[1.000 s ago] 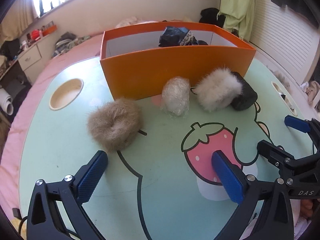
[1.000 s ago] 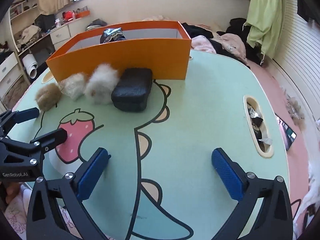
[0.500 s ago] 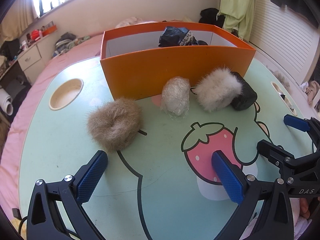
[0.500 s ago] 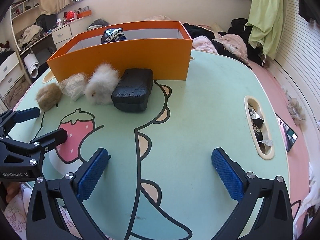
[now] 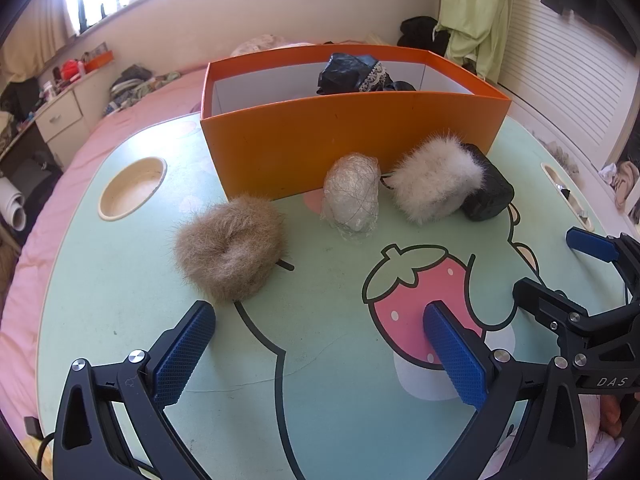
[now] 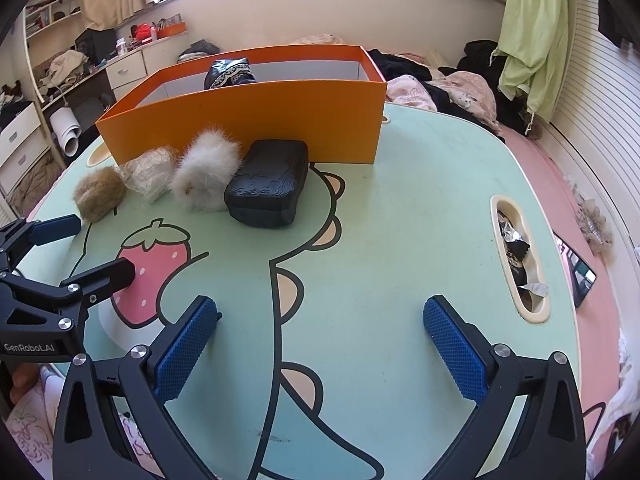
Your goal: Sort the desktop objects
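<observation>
Left gripper (image 5: 320, 336) and right gripper (image 6: 320, 332), both spread wide and empty over the table (image 6: 400, 240); ahead, left to right: brown fur scrunchie (image 5: 228, 248), wrapped bundle (image 5: 352, 196), white fur pouch (image 5: 436, 180), black case (image 6: 268, 188), orange box (image 5: 352, 136) behind.

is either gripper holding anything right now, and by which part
Nothing is held. The left gripper and right gripper are both open, with only the mint-green cartoon tabletop between their fingers.

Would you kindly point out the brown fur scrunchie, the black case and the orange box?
brown fur scrunchie (image 5: 229, 251), left wrist view, fluffy top.
black case (image 6: 267, 188), right wrist view, textured lid.
orange box (image 5: 352, 140), left wrist view, front wall.
</observation>
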`<state>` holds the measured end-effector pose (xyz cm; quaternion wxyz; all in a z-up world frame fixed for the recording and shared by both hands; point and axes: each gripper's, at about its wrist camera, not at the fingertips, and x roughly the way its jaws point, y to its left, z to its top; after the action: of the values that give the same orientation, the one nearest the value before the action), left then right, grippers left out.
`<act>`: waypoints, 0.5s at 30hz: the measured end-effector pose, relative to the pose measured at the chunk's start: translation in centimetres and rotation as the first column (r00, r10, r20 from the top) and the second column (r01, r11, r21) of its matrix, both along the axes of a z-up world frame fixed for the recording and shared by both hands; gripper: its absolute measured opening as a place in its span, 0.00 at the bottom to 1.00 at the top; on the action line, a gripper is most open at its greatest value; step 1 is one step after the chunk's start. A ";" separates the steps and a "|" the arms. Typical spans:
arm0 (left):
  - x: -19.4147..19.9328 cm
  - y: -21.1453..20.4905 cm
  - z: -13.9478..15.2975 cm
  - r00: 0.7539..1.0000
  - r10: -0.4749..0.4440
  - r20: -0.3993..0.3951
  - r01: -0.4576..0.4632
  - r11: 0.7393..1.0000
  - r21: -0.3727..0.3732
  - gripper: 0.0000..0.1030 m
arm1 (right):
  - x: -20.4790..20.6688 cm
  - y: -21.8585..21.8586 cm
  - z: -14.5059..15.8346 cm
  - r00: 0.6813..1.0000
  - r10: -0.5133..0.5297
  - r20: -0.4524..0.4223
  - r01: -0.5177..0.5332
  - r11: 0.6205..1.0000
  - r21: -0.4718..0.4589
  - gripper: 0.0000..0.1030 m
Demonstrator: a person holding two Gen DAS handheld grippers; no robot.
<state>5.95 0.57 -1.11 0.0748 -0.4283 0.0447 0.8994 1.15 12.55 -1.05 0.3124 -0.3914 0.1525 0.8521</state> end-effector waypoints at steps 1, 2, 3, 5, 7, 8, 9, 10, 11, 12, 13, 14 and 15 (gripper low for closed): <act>0.0 0.0 0.0 1.000 0.000 0.000 0.000 1.000 0.000 1.00 | 0.0 0.0 0.0 1.000 0.000 0.000 0.000 1.000 0.000 1.00; 0.0 0.0 0.0 1.000 0.000 0.000 0.000 1.000 0.000 1.00 | 0.0 0.0 0.0 1.000 0.000 0.000 0.000 1.000 0.000 1.00; 0.0 0.0 0.0 1.000 0.000 0.000 0.000 1.000 0.000 1.00 | 0.0 0.0 0.0 1.000 0.000 0.000 0.000 1.000 0.000 1.00; 0.0 0.0 0.0 1.000 0.000 0.000 0.000 1.000 0.000 1.00 | 0.0 0.0 0.0 1.000 0.000 0.000 0.000 1.000 0.000 1.00; 0.1 0.0 0.0 1.000 0.000 0.000 0.000 1.000 0.000 1.00 | 0.0 0.0 0.0 1.000 0.000 0.001 0.000 1.000 0.001 1.00; 0.1 -0.1 0.0 1.000 0.000 0.000 0.000 1.000 0.000 1.00 | 0.0 0.0 0.0 1.000 -0.001 0.001 0.001 1.000 0.001 1.00; 0.1 -0.1 0.0 1.000 0.000 0.000 0.000 1.000 0.000 1.00 | 0.0 0.0 0.0 1.000 -0.001 0.001 0.001 1.000 0.001 1.00; 0.1 -0.1 0.0 1.000 0.000 0.000 0.000 1.000 0.000 1.00 | 0.0 0.0 0.0 1.000 -0.001 0.001 0.001 1.000 0.001 1.00; 0.1 -0.1 0.0 1.000 0.000 0.000 0.000 1.000 0.000 1.00 | 0.0 0.0 0.0 1.000 -0.001 0.001 0.001 1.000 0.001 1.00; 0.1 -0.1 0.0 1.000 0.000 0.000 0.000 1.000 0.000 1.00 | 0.0 0.0 0.0 1.000 -0.001 0.001 0.001 1.000 0.001 1.00; 0.1 -0.1 0.0 1.000 0.000 0.000 0.000 1.000 0.000 1.00 | 0.0 0.0 0.0 1.000 -0.001 0.001 0.001 1.000 0.001 1.00; 0.1 -0.1 0.0 1.000 0.000 0.000 0.000 1.000 0.000 1.00 | 0.0 0.0 0.0 1.000 -0.001 0.001 0.001 1.000 0.002 1.00; 0.1 -0.1 0.0 1.000 0.000 0.000 0.000 1.000 0.000 1.00 | 0.0 0.0 0.0 1.000 -0.001 0.001 0.001 1.000 0.002 1.00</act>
<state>6.05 0.50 -1.09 0.0749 -0.4282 0.0448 0.8995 1.14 12.52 -1.07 0.3132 -0.3916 0.1516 0.8518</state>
